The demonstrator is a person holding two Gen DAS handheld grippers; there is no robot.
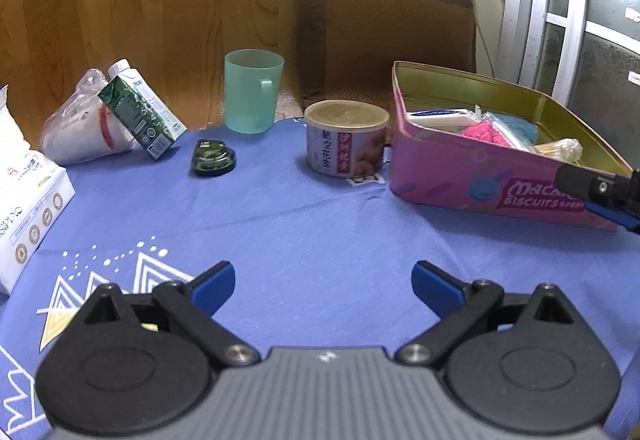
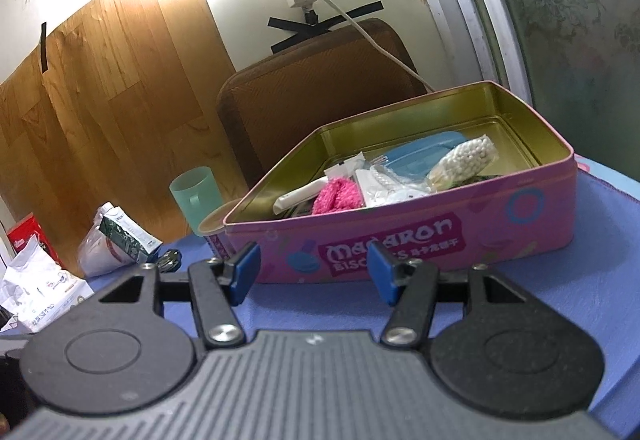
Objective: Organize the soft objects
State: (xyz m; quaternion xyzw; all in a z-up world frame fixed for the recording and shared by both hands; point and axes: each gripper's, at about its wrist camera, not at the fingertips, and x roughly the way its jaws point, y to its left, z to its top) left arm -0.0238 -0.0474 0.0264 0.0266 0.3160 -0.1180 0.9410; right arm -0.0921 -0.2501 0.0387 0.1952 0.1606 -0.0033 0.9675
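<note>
The pink biscuit tin [image 2: 400, 236] sits at the table's right side, lid off, already holding the soft stuff: a fuzzy pink cloth [image 2: 338, 195], a bag of white beads [image 2: 466, 156], a blue pouch [image 2: 424, 152] and some clear packets I can't make out. From my right gripper [image 2: 314, 272] the tin is dead ahead at 12 o'clock, its printed front wall just beyond the blue pads [image 2: 244, 268], long axis running across my view from 9 to 3. Those fingers are spread wide with nothing between them.

From my left gripper [image 1: 323, 286] the same tin [image 1: 480, 176] lies at 1 to 2 o'clock, well apart across bare blue cloth [image 1: 320, 224]. Left fingers are spread wide too, empty.

So the right hand is clearly nearer the tin. What's outside it sits left: a white plastic bag [image 1: 76, 128] at 10 o'clock, a green carton [image 1: 140, 112] leaning on it, a small dark green pouch [image 1: 212, 158], a teal cup [image 1: 252, 90] and a can [image 1: 346, 138] just beside the tin. My guess is that the bag is the remaining soft item, and my left hand is nearer to it.
</note>
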